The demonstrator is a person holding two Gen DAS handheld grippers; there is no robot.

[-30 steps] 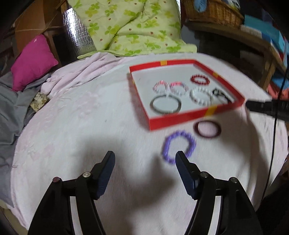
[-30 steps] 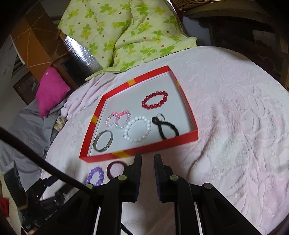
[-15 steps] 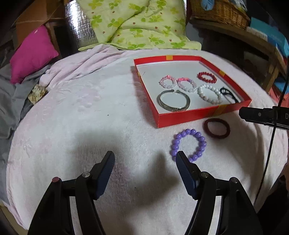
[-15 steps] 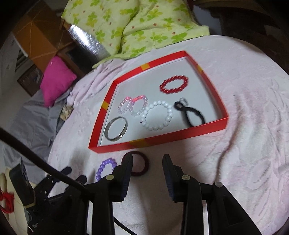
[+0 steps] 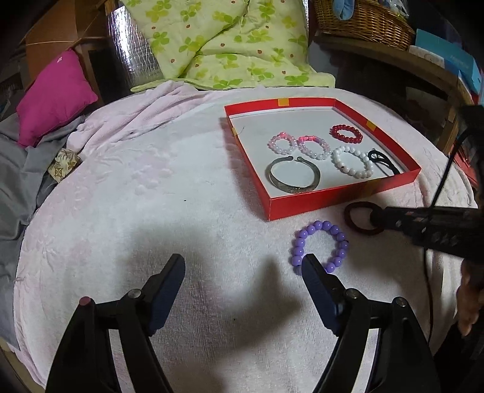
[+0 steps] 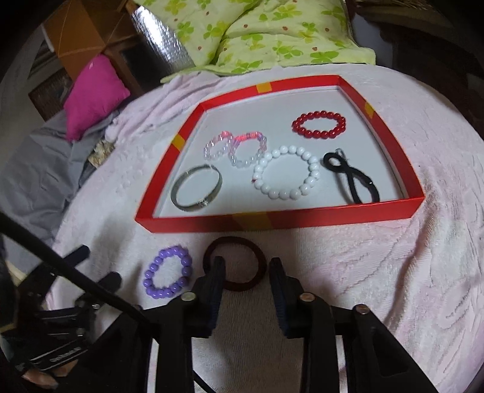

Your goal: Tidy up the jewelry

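A red tray point(image 5: 338, 202) point(image 6: 272, 220) on the pink bedspread holds a silver bangle point(image 5: 292, 179) point(image 6: 196, 189), two pink bead bracelets point(image 6: 234, 148), a white bead bracelet point(image 5: 352, 160) point(image 6: 286, 177), a red bead bracelet point(image 5: 346, 133) point(image 6: 319, 124) and a black hair tie point(image 6: 351, 175). In front of the tray lie a purple bead bracelet point(image 5: 320, 246) point(image 6: 168, 272) and a dark red hair tie point(image 5: 363, 218) point(image 6: 236, 263). My right gripper point(image 6: 246, 266) is open, its fingers astride the dark red hair tie. My left gripper point(image 5: 242, 266) is open and empty, just left of the purple bracelet.
A green flowered quilt point(image 5: 224, 42) and a magenta pillow point(image 5: 54, 96) lie at the back of the bed. A wicker basket point(image 5: 363, 21) stands on a wooden shelf at the back right. Grey cloth point(image 5: 18, 181) hangs off the left edge.
My right gripper has opened and moved down over the dark red hair tie. My left gripper stayed open and shifted a little toward the purple bracelet.
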